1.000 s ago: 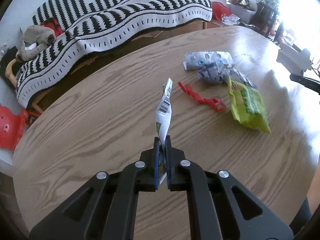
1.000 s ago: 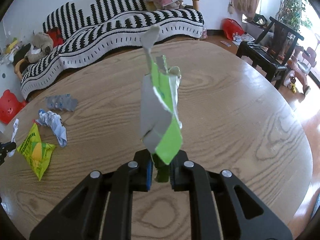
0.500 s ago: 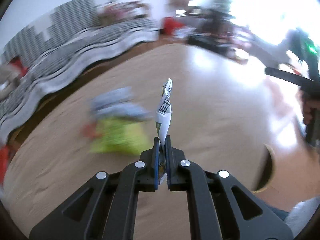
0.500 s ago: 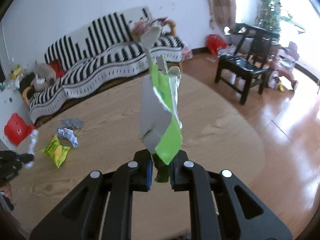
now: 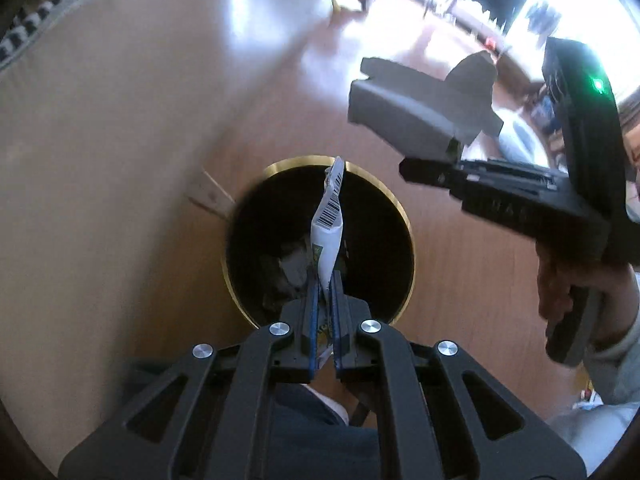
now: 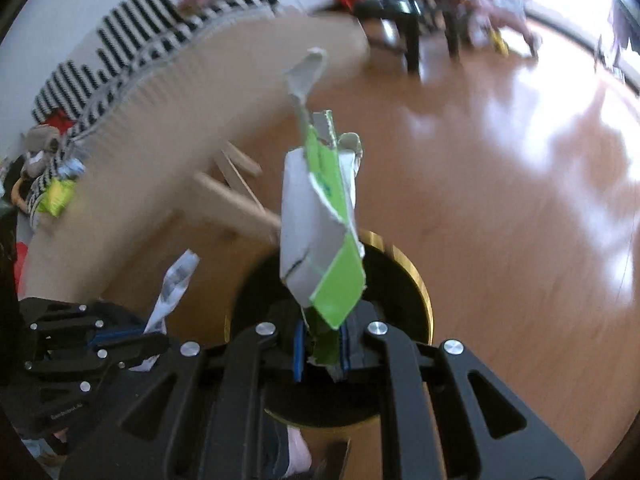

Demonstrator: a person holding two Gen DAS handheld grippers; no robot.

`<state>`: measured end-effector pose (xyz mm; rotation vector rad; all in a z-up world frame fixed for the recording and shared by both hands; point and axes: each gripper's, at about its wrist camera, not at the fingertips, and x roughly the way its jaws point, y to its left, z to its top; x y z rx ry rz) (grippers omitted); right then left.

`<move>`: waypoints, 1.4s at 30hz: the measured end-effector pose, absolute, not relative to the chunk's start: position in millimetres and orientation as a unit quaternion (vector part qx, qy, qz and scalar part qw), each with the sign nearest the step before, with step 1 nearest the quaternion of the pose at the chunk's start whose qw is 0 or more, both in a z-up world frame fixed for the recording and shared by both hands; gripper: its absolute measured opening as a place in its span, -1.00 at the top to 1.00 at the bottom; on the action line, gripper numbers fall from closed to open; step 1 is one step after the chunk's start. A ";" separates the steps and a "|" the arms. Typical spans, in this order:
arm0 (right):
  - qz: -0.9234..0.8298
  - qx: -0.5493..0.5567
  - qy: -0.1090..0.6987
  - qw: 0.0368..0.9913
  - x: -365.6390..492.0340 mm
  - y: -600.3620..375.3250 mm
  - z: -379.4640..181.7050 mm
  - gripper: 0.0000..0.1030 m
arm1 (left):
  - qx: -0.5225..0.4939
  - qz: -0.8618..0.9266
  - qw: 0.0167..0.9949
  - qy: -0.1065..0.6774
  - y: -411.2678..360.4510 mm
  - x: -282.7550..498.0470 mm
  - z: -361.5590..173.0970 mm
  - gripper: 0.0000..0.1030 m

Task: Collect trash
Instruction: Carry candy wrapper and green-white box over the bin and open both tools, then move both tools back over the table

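Observation:
My left gripper (image 5: 325, 280) is shut on a white wrapper with a barcode (image 5: 329, 220) and holds it over a black trash bin with a gold rim (image 5: 394, 200) on the floor. Some trash lies inside the bin. My right gripper (image 6: 322, 340) is shut on a torn green and white carton (image 6: 320, 232) above the same bin (image 6: 420, 280). The right gripper body (image 5: 500, 168) shows at the right of the left wrist view. The left gripper (image 6: 120, 340) with its wrapper (image 6: 172, 288) shows at the lower left of the right wrist view.
The round wooden table (image 5: 100, 140) is to the left, with its leg (image 6: 236, 204) beside the bin. A yellow-green snack bag (image 6: 56, 196) lies on the table's far side. A striped sofa (image 6: 132, 36) and a black chair (image 6: 412, 12) stand further back on the wood floor (image 6: 520, 160).
Both grippers have swung away from the tabletop and now point down over the bin on the floor. Each holds its piece of trash as before.

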<state>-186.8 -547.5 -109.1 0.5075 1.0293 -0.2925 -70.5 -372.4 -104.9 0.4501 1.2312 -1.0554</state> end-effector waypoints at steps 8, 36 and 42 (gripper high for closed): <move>-0.139 0.275 0.526 0.793 -200.8 -553.6 -168.2 0.73 | 0.231 -0.451 0.635 0.583 -399.6 -81.9 -148.4 0.91; -0.199 0.208 0.376 0.880 -199.8 -579.4 -49.5 -0.88 | 0.171 -0.421 0.754 0.475 -336.5 -62.6 -40.8 -0.88; -0.104 0.132 0.397 0.902 -120.2 -504.5 -35.3 -0.88 | 0.123 -0.250 0.837 0.472 -223.3 14.6 -30.2 -0.88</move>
